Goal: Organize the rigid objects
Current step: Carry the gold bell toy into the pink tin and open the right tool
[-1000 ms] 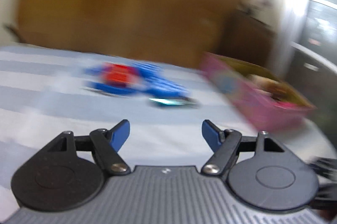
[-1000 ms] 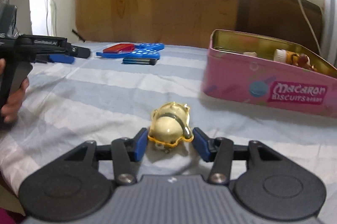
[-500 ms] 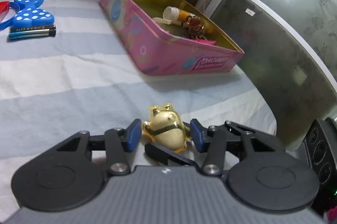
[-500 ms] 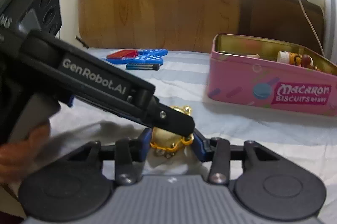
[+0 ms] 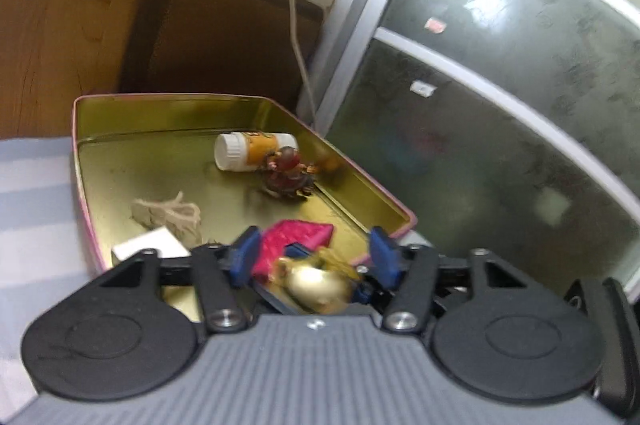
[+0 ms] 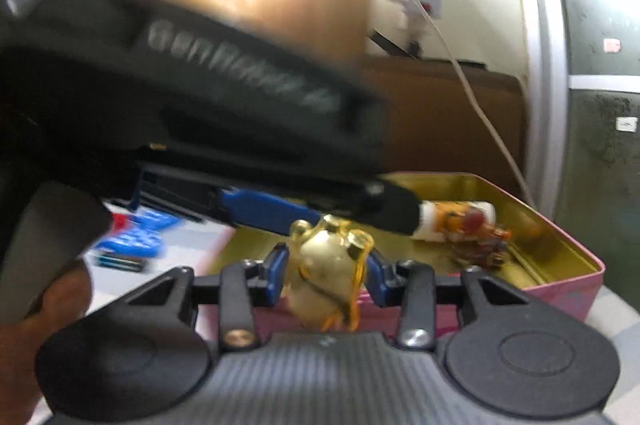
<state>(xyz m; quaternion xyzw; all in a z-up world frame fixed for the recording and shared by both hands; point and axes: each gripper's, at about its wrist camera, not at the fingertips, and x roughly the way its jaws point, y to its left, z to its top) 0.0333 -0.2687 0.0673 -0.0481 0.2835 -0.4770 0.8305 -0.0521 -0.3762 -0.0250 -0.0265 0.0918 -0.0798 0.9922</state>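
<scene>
Above the near edge of the pink biscuit tin [image 6: 568,285], the right gripper [image 6: 326,275] holds a small golden figurine [image 6: 328,265] clear of the striped cloth [image 5: 36,205], its blue pads pressed against the toy's flanks. The left gripper [image 5: 314,257] hovers just over it, and its jaws have just been opening; in the left wrist view the blue fingers [image 5: 244,253] stand well apart from the figurine on both sides, so it carries nothing. Inside the tin lie a white-capped bottle [image 5: 248,149], a little brown figure [image 5: 288,173], a knot of pale string [image 5: 172,217], a pink wallet-like piece [image 5: 296,237] and a white card [image 5: 148,245]. Away on the cloth sit blue spotted bows [image 6: 140,233] and a dark slim bar [image 6: 120,261]. The figurine looks like hard, glossy moulded plastic, probably hollow and light, with a rounded belly that I would expect to be slippery between flat pads. Its small ears and the thin orange band around it seem the breakable parts, so the widest part of the body, where the right pads sit now, strikes me as the sound place to hold. Released from any height onto the metal floor, it would likely bounce or roll towards the bottle; letting it go low, over the bare patch near the front wall, seems safer.
</scene>
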